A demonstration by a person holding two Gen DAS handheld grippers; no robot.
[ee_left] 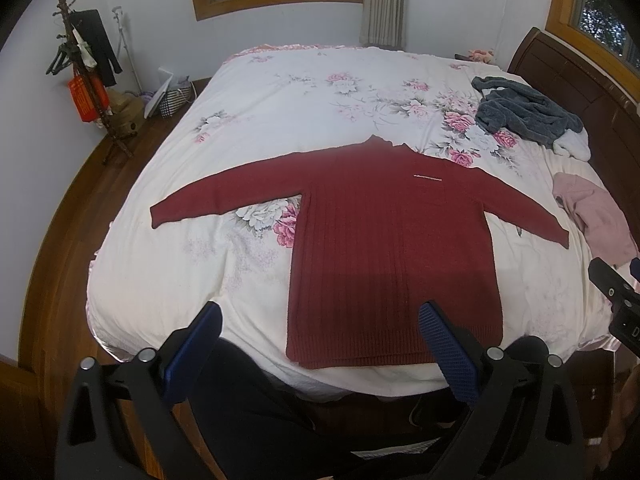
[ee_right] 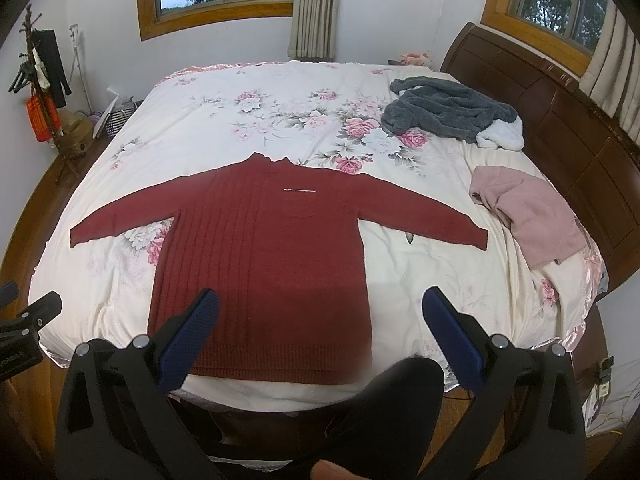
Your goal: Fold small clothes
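My main worry from here is the first pinch: the dark red ribbed knit sweater (ee_left: 392, 240) is thick and stretchy, so if I close on only the top layer of a sleeve or hem, I judge the back layer would lag and the fold would come out skewed. A second risk is snagging the cream floral-printed quilt (ee_left: 248, 92) beneath it, since a low pinch could gather bedding with the knit and drag the whole garment off square. The hem lies close to the near edge of the bed, so a careless pull toward me could slide it over the side. My left gripper (ee_left: 320, 320) hangs above that near edge with its jaws spread wide and nothing between them; my right gripper (ee_right: 320, 308) is likewise wide open and empty, hovering over the lower body of the sweater. The sweater itself lies flat and face up on the near half of the bed, collar pointing away from me, both sleeves stretched outward and slightly down, with a small pale stripe above a chest pocket. No fold looks started yet. A grey fleecy garment (ee_right: 448, 112) and a crumpled pale pink garment (ee_right: 528, 216) sit well apart toward the dark wooden headboard (ee_right: 560, 120), clear of my working area.
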